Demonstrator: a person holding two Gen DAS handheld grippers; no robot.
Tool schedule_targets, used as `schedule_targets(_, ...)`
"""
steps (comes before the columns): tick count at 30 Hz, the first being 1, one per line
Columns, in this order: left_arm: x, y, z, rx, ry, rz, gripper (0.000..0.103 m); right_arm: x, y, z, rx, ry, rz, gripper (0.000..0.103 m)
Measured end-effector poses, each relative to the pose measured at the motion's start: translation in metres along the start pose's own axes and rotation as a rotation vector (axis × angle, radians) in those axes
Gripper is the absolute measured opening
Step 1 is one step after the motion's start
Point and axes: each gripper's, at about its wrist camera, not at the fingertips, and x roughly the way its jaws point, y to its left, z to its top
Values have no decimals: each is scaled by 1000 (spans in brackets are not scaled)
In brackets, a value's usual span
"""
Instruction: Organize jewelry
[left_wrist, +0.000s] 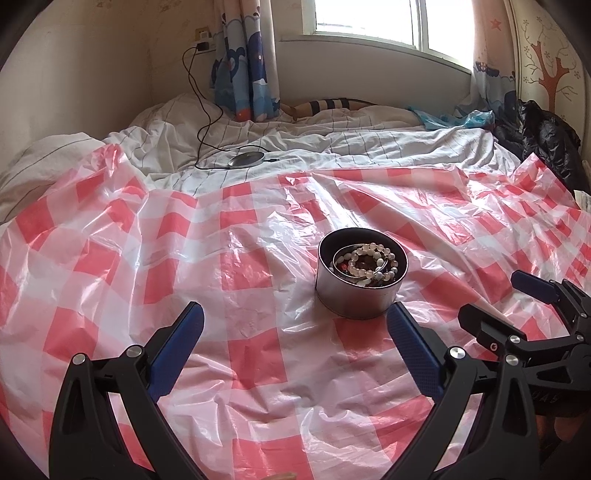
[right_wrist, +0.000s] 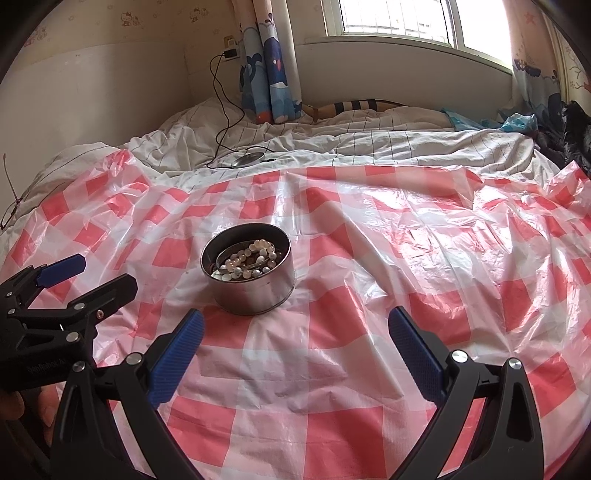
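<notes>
A round metal tin (left_wrist: 354, 299) stands on the red-and-white checked plastic sheet (left_wrist: 255, 354). It holds a white bead bracelet (left_wrist: 373, 264), a metal bangle and other jewelry. In the right wrist view the tin (right_wrist: 255, 291) sits ahead to the left, with the beads (right_wrist: 245, 263) inside. My left gripper (left_wrist: 295, 328) is open and empty, just short of the tin. My right gripper (right_wrist: 295, 330) is open and empty, to the right of the tin. Each gripper also shows in the other's view, the right gripper (left_wrist: 498, 299) and the left gripper (right_wrist: 99, 277), both with jaws apart.
The sheet covers a bed with a rumpled white striped duvet (left_wrist: 332, 144). A round grey charger pad (left_wrist: 245, 159) with a black cable lies behind the sheet. Curtains (left_wrist: 243, 59) and a window are at the back. Dark clothing (left_wrist: 546, 136) is piled at the far right.
</notes>
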Motion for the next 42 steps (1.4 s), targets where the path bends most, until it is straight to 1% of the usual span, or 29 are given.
schedule_targets(9, 1, 0, 0, -16, 7, 0, 95, 0, 0, 0, 3, -1, -1, 95)
schedule_targets(13, 4, 5, 1, -60, 28, -30, 95, 3, 0, 0, 5, 3, -7, 95)
schedule_targets(16, 6, 8, 1, -79, 40, -22, 95, 6, 1, -1, 2, 7, -12, 95)
schedule_targets(20, 6, 10, 2, -84, 43, -1, 95, 8, 1, -2, 2, 14, -19, 96)
schedule_targets(26, 6, 11, 2, -87, 45, 0, 95, 11, -2, -3, 12, 25, -20, 95)
schedule_targets(30, 8, 11, 2, -93, 60, -12, 95, 13, -2, -3, 16, 30, -18, 95)
schedule_targets(34, 9, 10, 2, -92, 63, 1, 95, 15, -2, -3, 19, 36, -17, 95)
schedule_targets(42, 9, 6, 1, -82, 67, 4, 95, 18, -2, -4, 18, 45, -14, 95)
